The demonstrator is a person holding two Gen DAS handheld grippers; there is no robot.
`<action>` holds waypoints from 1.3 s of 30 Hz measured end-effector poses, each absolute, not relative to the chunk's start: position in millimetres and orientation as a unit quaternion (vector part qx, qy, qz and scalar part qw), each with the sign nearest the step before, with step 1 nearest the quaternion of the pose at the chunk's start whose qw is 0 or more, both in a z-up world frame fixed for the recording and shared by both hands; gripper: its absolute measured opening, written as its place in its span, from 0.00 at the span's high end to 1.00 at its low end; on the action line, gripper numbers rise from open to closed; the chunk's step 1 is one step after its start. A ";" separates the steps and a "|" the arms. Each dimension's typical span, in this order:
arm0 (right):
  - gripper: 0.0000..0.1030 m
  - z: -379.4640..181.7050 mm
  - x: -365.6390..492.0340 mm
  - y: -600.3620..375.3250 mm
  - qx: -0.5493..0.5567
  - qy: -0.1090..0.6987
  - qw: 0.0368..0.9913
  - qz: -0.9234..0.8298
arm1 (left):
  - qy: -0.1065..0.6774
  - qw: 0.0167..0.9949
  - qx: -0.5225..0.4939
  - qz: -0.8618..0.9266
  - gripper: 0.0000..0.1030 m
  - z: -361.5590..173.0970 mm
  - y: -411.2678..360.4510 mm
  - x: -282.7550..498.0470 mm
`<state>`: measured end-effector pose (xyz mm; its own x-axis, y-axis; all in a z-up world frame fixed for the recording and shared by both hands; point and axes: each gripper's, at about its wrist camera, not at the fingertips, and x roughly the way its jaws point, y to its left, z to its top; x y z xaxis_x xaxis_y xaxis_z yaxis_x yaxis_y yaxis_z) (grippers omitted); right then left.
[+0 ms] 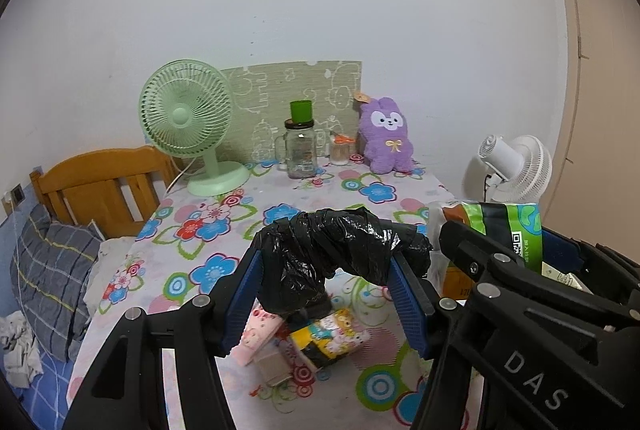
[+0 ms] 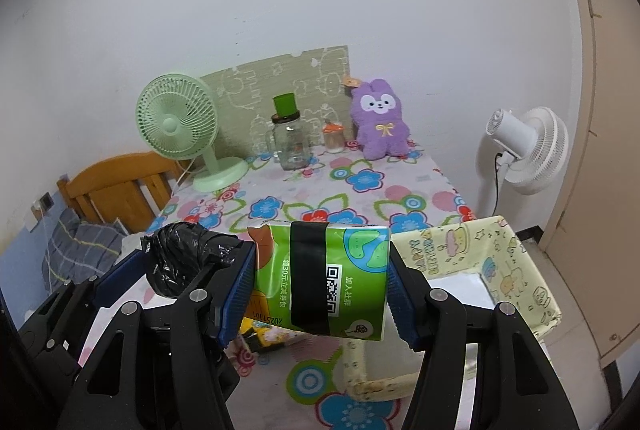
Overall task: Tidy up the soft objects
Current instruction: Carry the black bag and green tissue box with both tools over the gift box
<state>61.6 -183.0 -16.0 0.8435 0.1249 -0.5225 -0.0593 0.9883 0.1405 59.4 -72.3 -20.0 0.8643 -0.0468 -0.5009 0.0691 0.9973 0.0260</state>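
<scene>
Two packs held aloft | left gripper (image 1: 326, 282) clamped on black plastic bundle (image 1: 340, 250), long axis crosswise | right gripper (image 2: 320, 282) clamped on green tissue pack (image 2: 320, 278) | yellow fabric bin (image 2: 516, 270) sits near-right, just below the tissue pack, so right hand's closer, probably dropped first

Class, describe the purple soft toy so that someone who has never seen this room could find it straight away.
Start at the table with the flowered cloth and look to its far edge, against the wall. The soft toy sits upright at the right end, right of the glass jar. It alone is fluffy and purple, with rabbit ears, a white face and a yellow bow.
</scene>
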 end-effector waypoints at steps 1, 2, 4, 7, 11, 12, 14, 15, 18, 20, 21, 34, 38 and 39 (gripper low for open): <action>0.39 -16.0 62.3 -185.6 0.060 0.275 0.958 0.047 | 0.259 0.965 0.023 -0.033 0.37 -19.8 -76.5 60.3; 0.39 -16.2 63.1 -187.9 0.060 0.275 0.958 0.045 | 0.258 0.965 0.025 -0.035 0.37 -19.7 -79.4 60.8; 0.39 -16.3 64.3 -193.4 0.062 0.275 0.959 0.042 | 0.258 0.965 0.027 -0.040 0.37 -19.8 -85.8 61.9; 0.39 -16.3 65.6 -201.5 0.062 0.274 0.959 0.037 | 0.259 0.964 0.029 -0.047 0.37 -19.8 -93.8 65.5; 0.39 -17.0 68.2 -211.2 0.062 0.273 0.959 0.030 | 0.259 0.964 0.032 -0.055 0.37 -20.4 -104.5 68.8; 0.39 -17.4 68.9 -214.6 0.061 0.273 0.960 0.027 | 0.259 0.964 0.033 -0.057 0.37 -20.6 -106.8 69.4; 0.39 -18.4 70.5 -220.0 0.061 0.273 0.960 0.024 | 0.258 0.963 0.036 -0.065 0.37 -21.5 -112.5 71.2; 0.39 -19.0 71.0 -222.7 0.061 0.274 0.960 0.022 | 0.258 0.963 0.036 -0.066 0.37 -22.2 -114.8 72.5; 0.39 -20.8 73.8 -231.0 0.061 0.275 0.959 0.016 | 0.264 0.961 0.033 -0.080 0.37 -24.3 -121.9 77.9; 0.39 -22.2 76.2 -236.7 0.060 0.276 0.959 0.010 | 0.265 0.960 0.035 -0.086 0.37 -25.4 -127.6 80.8; 0.39 -22.9 76.4 -238.0 0.059 0.276 0.959 0.008 | 0.266 0.959 0.035 -0.088 0.37 -26.1 -129.7 82.5; 0.39 -34.1 94.9 -276.6 0.066 0.282 0.957 -0.027 | 0.285 0.949 0.042 -0.128 0.37 -39.0 -169.1 109.9; 0.39 -39.4 101.5 -286.0 0.067 0.289 0.954 -0.037 | 0.294 0.945 0.044 -0.137 0.37 -45.8 -179.3 118.3; 0.39 -41.4 103.8 -289.2 0.067 0.291 0.953 -0.040 | 0.295 0.944 0.044 -0.138 0.37 -46.8 -180.7 118.9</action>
